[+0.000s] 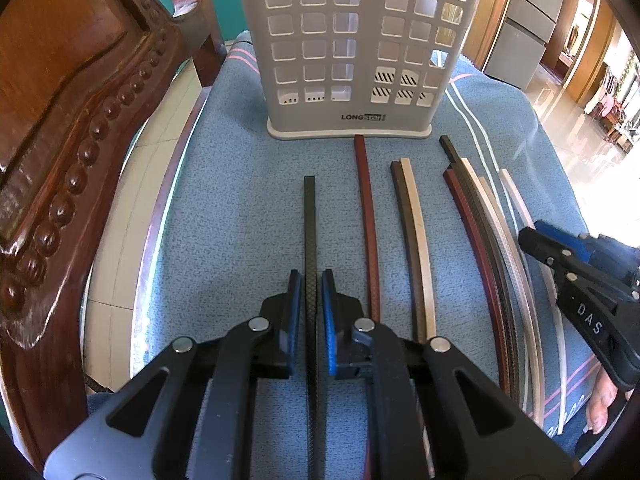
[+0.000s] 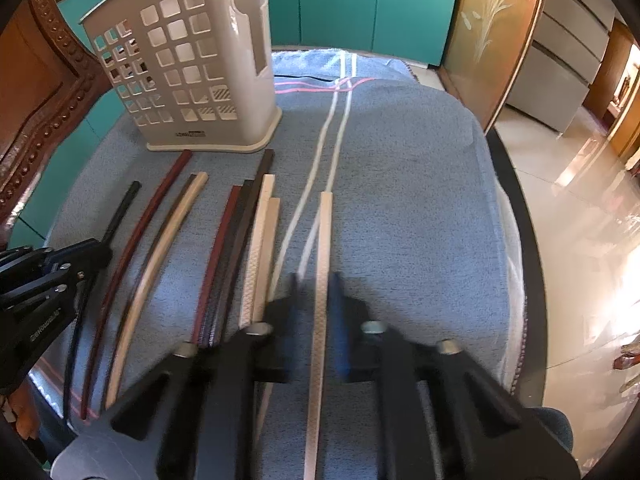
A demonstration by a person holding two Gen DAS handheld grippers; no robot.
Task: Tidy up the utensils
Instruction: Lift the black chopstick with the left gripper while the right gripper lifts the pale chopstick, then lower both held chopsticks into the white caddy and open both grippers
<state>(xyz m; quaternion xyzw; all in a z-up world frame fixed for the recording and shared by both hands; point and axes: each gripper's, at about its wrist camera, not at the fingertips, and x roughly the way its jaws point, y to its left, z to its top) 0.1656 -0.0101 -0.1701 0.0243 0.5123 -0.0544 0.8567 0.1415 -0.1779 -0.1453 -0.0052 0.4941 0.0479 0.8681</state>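
Now both grippers are clamped: the left gripper (image 1: 311,292) has its fingers closed on the black chopstick (image 1: 309,216), the right gripper (image 2: 316,300) pinches the cream chopstick (image 2: 325,232), both flat on the blue towel (image 1: 240,200) before the holder (image 1: 352,48).

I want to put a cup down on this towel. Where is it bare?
Bare towel lies right of the cream chopstick in the right gripper, and left of the black chopstick in the left gripper. Between them, before the holder, chopsticks crowd it.
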